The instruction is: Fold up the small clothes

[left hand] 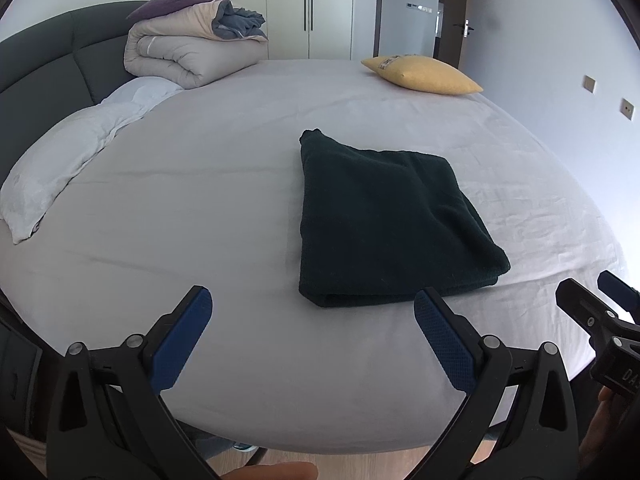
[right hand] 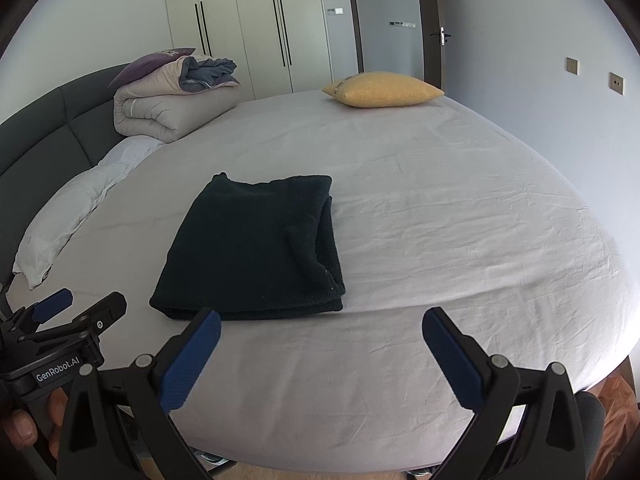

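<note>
A dark green garment [left hand: 384, 216] lies folded into a neat rectangle on the grey bed sheet [left hand: 224, 208]; it also shows in the right wrist view [right hand: 256, 248]. My left gripper [left hand: 312, 300] is open and empty, held above the bed's near edge, just short of the garment's near fold. My right gripper [right hand: 320, 320] is open and empty, near the garment's front right corner. Each gripper shows at the side of the other's view, the right gripper [left hand: 600, 300] and the left gripper [right hand: 76, 312].
A folded beige duvet [left hand: 188, 48] with a purple pillow sits at the far left by the dark headboard [left hand: 36, 64]. A white pillow [left hand: 60, 160] lies at the left. A yellow cushion [left hand: 424, 74] sits at the far edge. Wardrobes and a door stand behind.
</note>
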Demonstrator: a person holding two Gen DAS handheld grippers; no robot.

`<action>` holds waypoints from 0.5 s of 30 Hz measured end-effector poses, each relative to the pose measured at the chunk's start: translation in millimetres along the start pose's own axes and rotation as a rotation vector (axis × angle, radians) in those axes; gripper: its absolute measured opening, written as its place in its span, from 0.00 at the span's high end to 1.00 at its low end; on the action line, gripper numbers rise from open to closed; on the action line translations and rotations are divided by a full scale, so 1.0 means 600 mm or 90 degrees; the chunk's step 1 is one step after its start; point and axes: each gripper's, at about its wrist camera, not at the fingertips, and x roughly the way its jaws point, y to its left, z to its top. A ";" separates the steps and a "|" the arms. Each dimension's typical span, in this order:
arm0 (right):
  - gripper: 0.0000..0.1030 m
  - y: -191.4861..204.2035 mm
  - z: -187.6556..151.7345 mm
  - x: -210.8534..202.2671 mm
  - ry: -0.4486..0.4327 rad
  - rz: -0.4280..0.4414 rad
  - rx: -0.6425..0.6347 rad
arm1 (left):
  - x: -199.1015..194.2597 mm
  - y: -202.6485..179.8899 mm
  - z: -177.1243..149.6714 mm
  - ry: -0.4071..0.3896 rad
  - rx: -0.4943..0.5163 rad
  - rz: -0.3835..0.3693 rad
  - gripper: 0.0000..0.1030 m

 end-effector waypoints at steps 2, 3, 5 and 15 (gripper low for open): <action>0.00 0.003 0.000 -0.001 0.001 -0.002 -0.008 | 0.002 0.002 0.001 0.002 -0.002 -0.002 0.00; 0.00 0.003 -0.001 -0.001 0.002 -0.002 -0.011 | 0.002 0.003 0.002 0.003 -0.004 -0.002 0.00; 0.00 0.004 0.001 0.001 0.006 -0.001 -0.014 | 0.004 0.005 0.003 0.003 -0.006 0.000 0.00; 0.00 0.009 -0.001 0.000 0.008 0.001 -0.014 | 0.009 0.007 0.001 0.007 -0.009 0.003 0.00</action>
